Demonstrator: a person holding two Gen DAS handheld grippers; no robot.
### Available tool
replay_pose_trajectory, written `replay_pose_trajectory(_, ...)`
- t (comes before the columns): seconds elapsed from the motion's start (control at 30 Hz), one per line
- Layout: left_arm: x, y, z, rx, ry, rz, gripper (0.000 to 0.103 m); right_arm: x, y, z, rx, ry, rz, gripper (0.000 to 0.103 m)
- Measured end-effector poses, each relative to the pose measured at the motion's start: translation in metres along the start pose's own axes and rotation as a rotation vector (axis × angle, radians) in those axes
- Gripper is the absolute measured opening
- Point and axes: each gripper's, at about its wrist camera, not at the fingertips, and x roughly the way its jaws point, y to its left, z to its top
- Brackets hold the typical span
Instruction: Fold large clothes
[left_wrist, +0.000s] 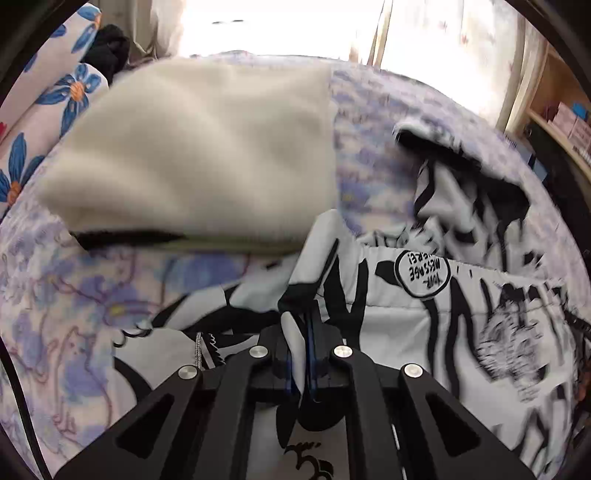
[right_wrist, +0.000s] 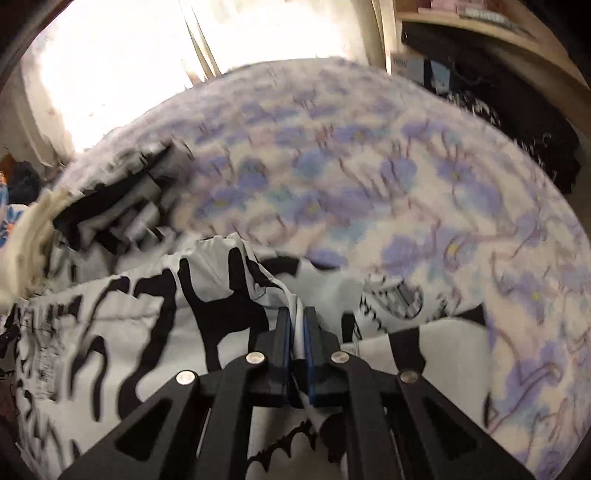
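A large white garment with black graffiti print (left_wrist: 461, 314) lies crumpled on a bed with a purple flowered sheet (left_wrist: 66, 306). My left gripper (left_wrist: 306, 328) is shut on a fold of this garment, and the cloth rises pinched between its blue pads. In the right wrist view the same printed garment (right_wrist: 129, 325) spreads to the left and below. There my right gripper (right_wrist: 297, 325) is shut on another bunched edge of it, with fabric squeezed between the fingers. The purple flowered sheet (right_wrist: 388, 177) stretches away beyond it.
A folded cream cloth (left_wrist: 207, 155) lies on the bed just behind the garment. A pillow with blue flowers (left_wrist: 48, 110) and dark clothing (left_wrist: 109, 48) sit at the far left. Wooden shelves (right_wrist: 498, 22) stand past the bed's right edge, by a bright curtained window (left_wrist: 280, 26).
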Motion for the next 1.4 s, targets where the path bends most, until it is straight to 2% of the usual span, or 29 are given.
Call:
replay_pose_trajectory(0.13,0.011,0.002,-0.007,0.011,0.002,0.001,0.01,-0.004,0.004,0.004,-0.011,0.011,-0.021,0.011)
replay_pose_trajectory(0.17,0.008,0.003,-0.005,0.005,0.008,0.008,0.014,-0.006,0.005,0.003,-0.015,0.018,-0.024,0.013)
replay_pose_trajectory(0.2,0.005,0.005,-0.004,-0.002,0.016,0.023,0.023,-0.011,0.004,0.005,-0.012,0.028,-0.032,0.015)
replay_pose_trajectory(0.23,-0.001,0.007,-0.003,-0.006,0.023,0.033,0.024,-0.017,0.003,0.006,-0.007,0.03,-0.035,0.015)
replay_pose_trajectory(0.3,-0.016,0.012,-0.003,-0.016,0.021,0.042,0.024,-0.034,0.001,0.005,0.016,0.007,-0.028,0.015)
replay_pose_trajectory(0.4,-0.051,0.01,-0.016,-0.025,-0.026,0.046,0.025,-0.069,0.007,-0.007,0.046,-0.07,0.0,0.016)
replay_pose_trajectory(0.5,-0.085,0.004,-0.044,-0.004,-0.063,-0.001,0.024,-0.091,0.034,-0.03,-0.032,-0.083,0.086,0.016)
replay_pose_trajectory(0.6,-0.104,-0.009,-0.075,0.04,-0.076,0.0,0.017,-0.103,0.078,-0.067,-0.179,-0.072,0.15,0.015)
replay_pose_trajectory(0.7,-0.104,-0.013,-0.102,0.066,-0.091,0.069,0.016,-0.104,0.105,-0.099,-0.277,-0.053,0.167,0.015)
replay_pose_trajectory(0.77,-0.094,-0.006,-0.111,0.063,-0.063,0.127,0.016,-0.096,0.111,-0.114,-0.337,-0.052,0.104,0.015)
replay_pose_trajectory(0.8,-0.086,0.003,-0.115,0.05,-0.038,0.145,0.012,-0.092,0.107,-0.118,-0.347,-0.048,0.07,0.015)
replay_pose_trajectory(0.9,-0.082,0.029,-0.12,-0.01,-0.039,0.064,0.006,-0.09,0.072,-0.116,-0.305,-0.069,0.02,0.014)
replay_pose_trajectory(1.03,-0.082,0.043,-0.117,-0.054,-0.02,0.018,0.004,-0.089,0.008,-0.102,-0.191,-0.07,-0.138,0.014)
replay_pose_trajectory(1.07,-0.082,0.043,-0.117,-0.052,-0.019,0.018,0.004,-0.09,-0.009,-0.1,-0.162,-0.074,-0.144,0.013)
replay_pose_trajectory(1.1,-0.082,0.043,-0.117,-0.049,-0.021,0.021,0.004,-0.092,-0.023,-0.098,-0.137,-0.078,-0.129,0.0)
replay_pose_trajectory(1.17,-0.082,0.041,-0.119,-0.043,-0.021,0.027,0.004,-0.097,-0.038,-0.096,-0.107,-0.088,-0.141,0.0)
replay_pose_trajectory(1.23,-0.082,0.04,-0.119,-0.047,-0.019,0.026,0.004,-0.099,-0.047,-0.097,-0.079,-0.081,-0.117,0.0)
replay_pose_trajectory(1.4,-0.08,0.042,-0.115,-0.057,0.002,0.023,0.004,-0.092,-0.042,-0.094,-0.096,-0.055,-0.136,0.0)
